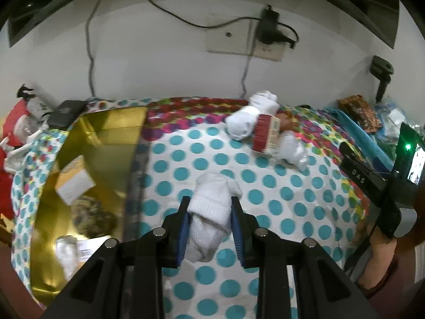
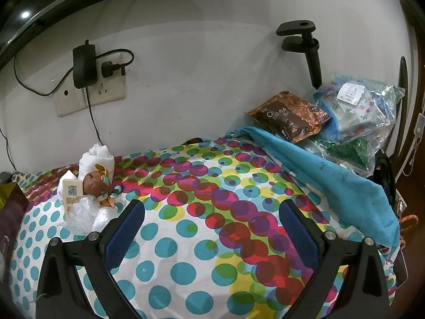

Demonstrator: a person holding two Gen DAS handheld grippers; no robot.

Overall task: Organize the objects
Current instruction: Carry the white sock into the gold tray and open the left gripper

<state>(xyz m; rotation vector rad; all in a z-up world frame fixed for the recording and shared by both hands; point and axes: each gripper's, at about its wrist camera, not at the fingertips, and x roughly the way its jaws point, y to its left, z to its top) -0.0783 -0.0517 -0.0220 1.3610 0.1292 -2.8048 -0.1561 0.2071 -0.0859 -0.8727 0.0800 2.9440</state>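
- Three or so items already sitting in the gold box (image 1: pixel 79 143): small carton, something dark and patterned, a white bundle near the bottom edge.
- Holding a rolled white sock (image 1: pixel 209 212) in the left gripper (image 1: pixel 209 228), pads pressing on both sides, jaws only partway apart. Sock hanging above the dotted sheet (image 1: pixel 279 191), just right of the box edge, not in yet.
- Right gripper (image 2: pixel 212 228) spread wide, nothing between the fingers, just hovering over the sheet.
- Still left to sort, by the look of it: the little pile (image 1: pixel 265 130) by the wall, meaning more white socks, a red-and-cream carton, a clear plastic bit, plus a small brown figurine (image 2: pixel 99 183) tucked in there.
- Guessing roughly halfway, give or take.
- Other stuff around: blue cloth (image 2: pixel 332 183) draped on the right, brown snack bag (image 2: pixel 289 117) and plastic bags behind it, charger (image 2: pixel 85 65) plugged into the wall socket, red clutter left of the box.
- Nothing really blocking the drop into the box; only the near box wall to clear.
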